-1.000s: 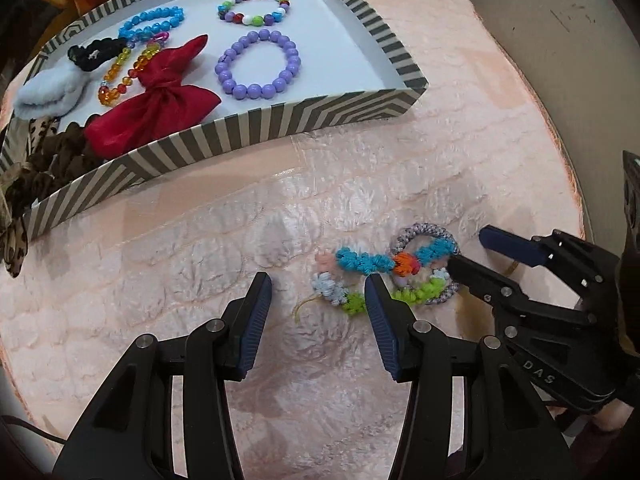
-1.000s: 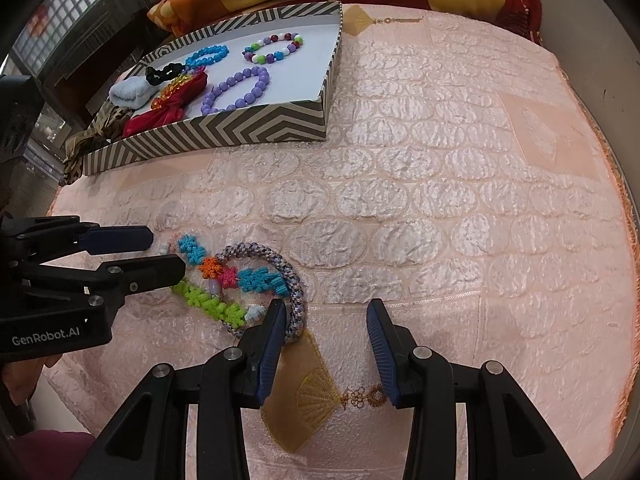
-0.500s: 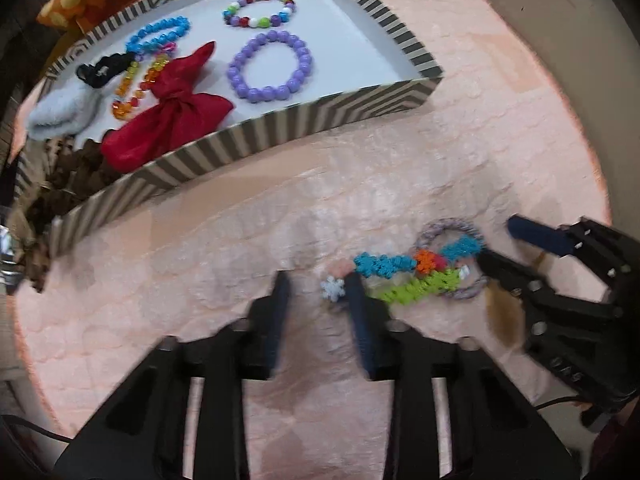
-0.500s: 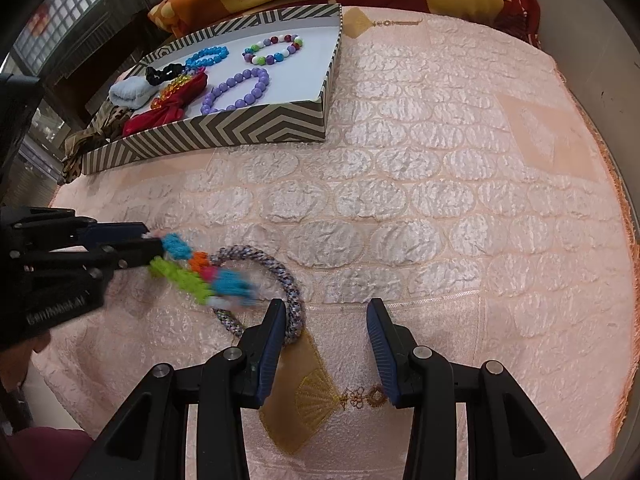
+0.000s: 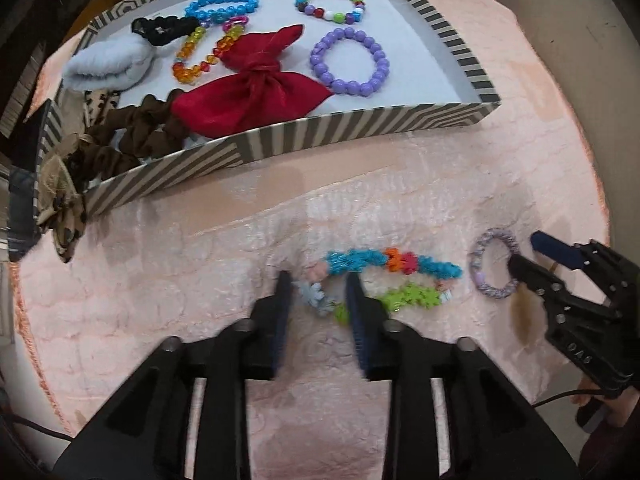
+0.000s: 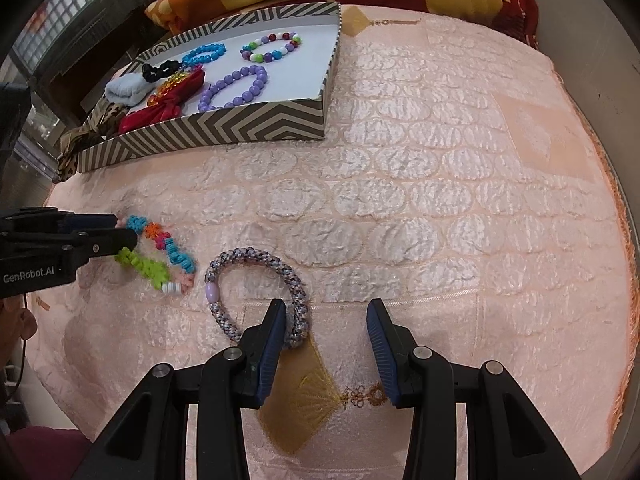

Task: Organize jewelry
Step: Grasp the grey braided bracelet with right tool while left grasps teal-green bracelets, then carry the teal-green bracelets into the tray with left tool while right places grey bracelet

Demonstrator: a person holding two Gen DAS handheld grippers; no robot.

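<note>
Pink quilted cloth [image 6: 400, 200] covers the whole surface. At its far left sits a striped tray [image 5: 360, 130] [image 6: 224, 132], holding a red bow [image 5: 256, 92], pale blue scrunchie [image 5: 108, 66], brown scrunchie [image 5: 136, 136], purple bead bracelet [image 5: 350, 62] [image 6: 236, 88], blue bead bracelet [image 5: 222, 4], amber bead bracelet [image 5: 200, 56], multicolour bead bracelet [image 5: 330, 4] and black scrunchie [image 5: 164, 28]. Left gripper [image 5: 318, 292] [image 6: 120, 230], angled steeply down, has its fingers partly spread, just been opening, straddling the pale end of the colourful snowflake bracelet [image 5: 384, 276] [image 6: 160, 254]; pads do not appear to press it, and the view is blurred there. That bracelet lies flat on the cloth, near the tray-free front, now apart from the braided lilac bracelet [image 5: 494, 266] [image 6: 256, 292]. Right gripper [image 6: 326, 320] [image 5: 532, 254] has fingers apart, nothing between them; its left finger [image 6: 272, 344] overlaps the braided bracelet's near rim, contact uncertain.
</note>
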